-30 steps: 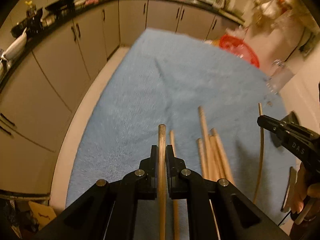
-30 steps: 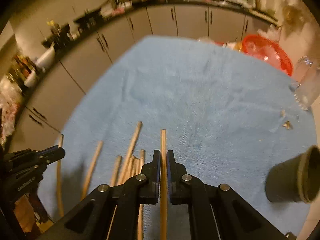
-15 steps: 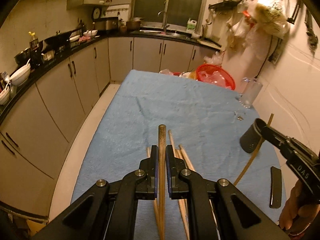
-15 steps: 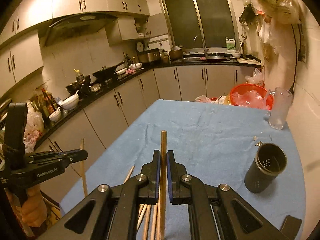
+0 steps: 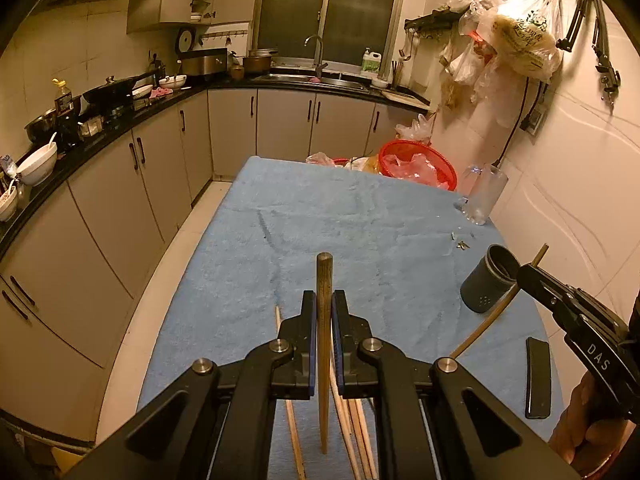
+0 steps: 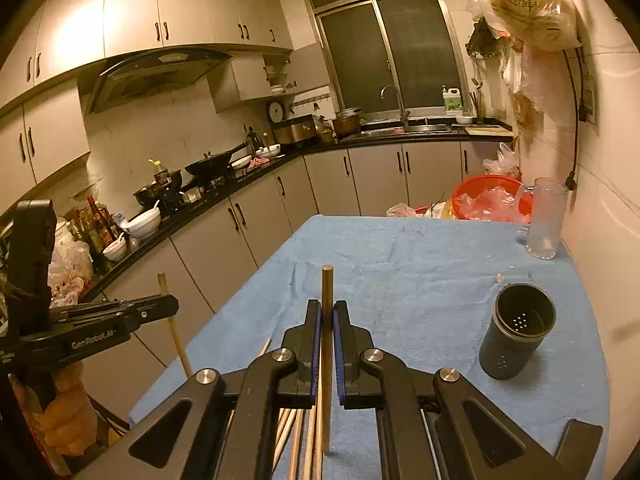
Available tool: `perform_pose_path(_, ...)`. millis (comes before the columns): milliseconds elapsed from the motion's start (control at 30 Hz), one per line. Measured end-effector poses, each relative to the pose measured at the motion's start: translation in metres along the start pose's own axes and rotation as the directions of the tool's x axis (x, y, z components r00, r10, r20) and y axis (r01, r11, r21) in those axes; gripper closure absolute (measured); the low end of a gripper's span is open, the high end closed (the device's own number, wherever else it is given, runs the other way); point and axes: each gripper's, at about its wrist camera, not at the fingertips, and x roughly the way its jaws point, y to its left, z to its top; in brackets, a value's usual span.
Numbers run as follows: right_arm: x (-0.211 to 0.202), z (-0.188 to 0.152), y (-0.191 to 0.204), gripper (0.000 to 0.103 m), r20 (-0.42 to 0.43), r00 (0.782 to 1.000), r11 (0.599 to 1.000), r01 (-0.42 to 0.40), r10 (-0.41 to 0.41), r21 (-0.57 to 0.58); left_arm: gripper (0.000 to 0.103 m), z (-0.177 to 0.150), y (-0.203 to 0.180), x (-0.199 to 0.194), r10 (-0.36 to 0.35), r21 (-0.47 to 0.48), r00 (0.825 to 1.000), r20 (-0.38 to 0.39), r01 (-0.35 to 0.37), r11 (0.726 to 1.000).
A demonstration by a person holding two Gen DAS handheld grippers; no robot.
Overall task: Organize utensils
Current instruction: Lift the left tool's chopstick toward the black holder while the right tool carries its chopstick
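While both chopsticks stay clamped, claws raised, holder (image 6: 516, 330) nearer.

Counter (image 6: 400, 272) covered by a blue cloth (image 5: 360, 240), bearing loose wooden chopsticks (image 5: 360, 432) at the near edge, an upright dark perforated holder (image 6: 516, 332), a flat black bar (image 5: 537, 376), a glass mug (image 6: 546, 220) and a red basket (image 5: 416, 162).
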Motion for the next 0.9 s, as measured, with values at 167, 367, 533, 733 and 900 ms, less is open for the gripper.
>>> perform_pose_path(167, -0.006, -0.002, -0.007, 0.097, 0.006, 1.0, 1.0, 0.001, -0.001, 0.022, 0.096, 0.001, -0.006, -0.001, -0.001, 0.015, 1.0, 0.003, 0.001, 1.0)
perform_pose_path(367, -0.02, 0.003, -0.014, 0.097, 0.041, 0.999, 0.999, 0.005, -0.007, 0.046, 0.096, 0.007, -0.016, -0.006, -0.005, 0.037, 1.0, 0.014, 0.005, 0.999)
perform_pose_path(533, -0.034, 0.008, -0.024, 0.097, 0.077, 0.997, 0.997, 0.021, -0.026, 0.068, 0.095, 0.013, -0.029, -0.011, -0.019, 0.062, 0.999, 0.029, 0.018, 0.998)
perform_pose_path(733, -0.053, 0.014, -0.045, 0.097, 0.121, 0.991, 0.992, 0.05, -0.063, 0.114, 0.095, 0.026, -0.049, -0.017, -0.052, 0.093, 0.998, 0.043, 0.048, 0.995)
perform_pose_path(900, -0.071, 0.022, -0.065, 0.097, 0.171, 0.979, 0.984, 0.085, -0.112, 0.158, 0.095, 0.042, -0.073, -0.024, -0.094, 0.128, 0.993, 0.066, 0.085, 0.988)
